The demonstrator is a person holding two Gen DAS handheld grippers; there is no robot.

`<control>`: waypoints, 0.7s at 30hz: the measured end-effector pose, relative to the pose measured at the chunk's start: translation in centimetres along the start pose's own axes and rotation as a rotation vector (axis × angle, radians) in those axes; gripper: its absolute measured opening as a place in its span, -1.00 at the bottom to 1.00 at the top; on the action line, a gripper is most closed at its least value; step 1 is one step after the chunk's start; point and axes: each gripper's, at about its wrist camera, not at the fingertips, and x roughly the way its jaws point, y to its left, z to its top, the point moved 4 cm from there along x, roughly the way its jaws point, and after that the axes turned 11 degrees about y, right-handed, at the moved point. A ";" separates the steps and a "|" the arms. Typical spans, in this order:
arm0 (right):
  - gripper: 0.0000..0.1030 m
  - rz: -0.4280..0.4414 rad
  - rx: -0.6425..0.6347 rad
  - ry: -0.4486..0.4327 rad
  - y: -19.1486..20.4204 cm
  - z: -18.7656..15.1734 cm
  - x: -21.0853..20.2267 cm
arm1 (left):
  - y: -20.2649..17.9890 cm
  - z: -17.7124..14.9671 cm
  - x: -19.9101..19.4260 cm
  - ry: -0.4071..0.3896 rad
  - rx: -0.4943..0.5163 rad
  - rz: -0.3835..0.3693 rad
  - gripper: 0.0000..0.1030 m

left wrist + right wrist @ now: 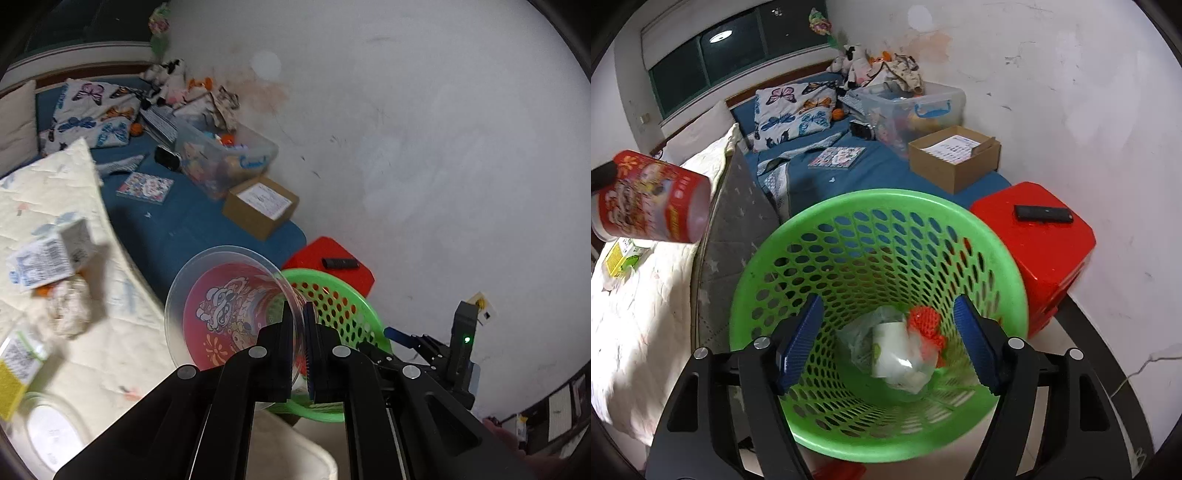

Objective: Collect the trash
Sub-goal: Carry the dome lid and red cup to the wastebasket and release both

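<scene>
My left gripper (298,325) is shut on the rim of a clear plastic cup with a red cartoon label (229,314), held in the air on its side beside the bed; the cup also shows in the right wrist view (653,201). A green perforated basket (879,218) stands on the floor below my open, empty right gripper (888,339), and shows in the left wrist view (343,302). Inside it lie a clear bag with white paper (897,354) and red netting (923,325). More trash lies on the bed: a white carton (48,258), crumpled paper (68,310), a yellow-green pack (18,365), and a lidded cup (51,435).
A red stool (1045,254) with a black remote (1043,214) stands right of the basket against the white wall. On the blue bedspread (886,170) are a cardboard box (955,158), a clear storage bin (916,107), a booklet (838,157) and a butterfly pillow (790,110).
</scene>
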 end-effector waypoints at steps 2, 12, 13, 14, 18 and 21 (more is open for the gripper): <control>0.42 0.007 0.008 -0.008 -0.6 -0.1 -0.5 | -0.8 0.1 1.5 0.027 0.012 -0.003 -0.89; 0.46 0.034 0.028 -0.042 -1.5 -1.2 -2.6 | -3.6 -0.2 7.7 0.139 0.052 0.019 -0.89; 0.46 0.034 0.029 -0.044 -1.5 -1.3 -2.8 | -3.7 -0.4 8.1 0.148 0.053 0.019 -0.89; 0.46 0.035 0.031 -0.045 -1.6 -1.4 -2.8 | -3.8 -0.5 8.7 0.161 0.054 0.019 -0.89; 0.46 0.042 0.047 -0.046 -1.8 -1.5 -2.8 | -3.8 -1.1 9.7 0.192 0.054 0.026 -0.76; 0.46 0.046 0.048 -0.041 -1.8 -1.4 -2.7 | -3.7 -1.4 9.8 0.193 0.047 0.021 -0.17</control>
